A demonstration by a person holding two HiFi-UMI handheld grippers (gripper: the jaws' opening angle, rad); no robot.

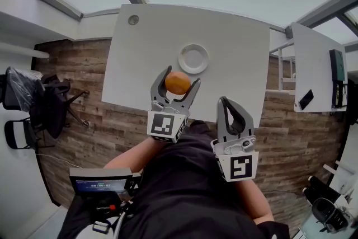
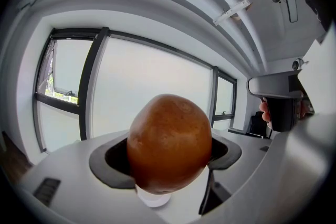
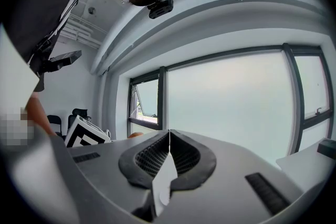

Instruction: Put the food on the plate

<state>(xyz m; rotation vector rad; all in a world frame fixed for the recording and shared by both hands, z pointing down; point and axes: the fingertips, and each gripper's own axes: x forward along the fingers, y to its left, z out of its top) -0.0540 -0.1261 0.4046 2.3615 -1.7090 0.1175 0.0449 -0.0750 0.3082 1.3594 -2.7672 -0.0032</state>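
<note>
**Figure. Head view, with both gripper views: carry stage of the placing task.**

The left gripper (image 1: 180, 81) pinched the food (image 1: 178, 83), an orange-brown, nearly round item, across its middle. The jaw pads pressed on its two sides, and its upper part stood clear of them. The food was held off the table (image 1: 235, 47), over the near edge.

The plate (image 1: 193, 59) lay empty on the table, just beyond the food and a little to the right. In the head view the two were near but apart. In the left gripper view a small white patch below the food was probably that plate, which would put it ahead of the jaws and lower.

The food showed only a slight lengthening, roughly upright between the jaws, so its axis should matter little for the placing.

The right gripper (image 1: 232, 106) had its jaws pressed together on nothing. It sat nearer the person's body and further right, well short of the plate.

The left gripper was thus the nearer and the loaded one. The coming move was judged to be a short advance away from the person and slightly rightward, then a descent. How high the food stood above the plate could not be told.
</note>
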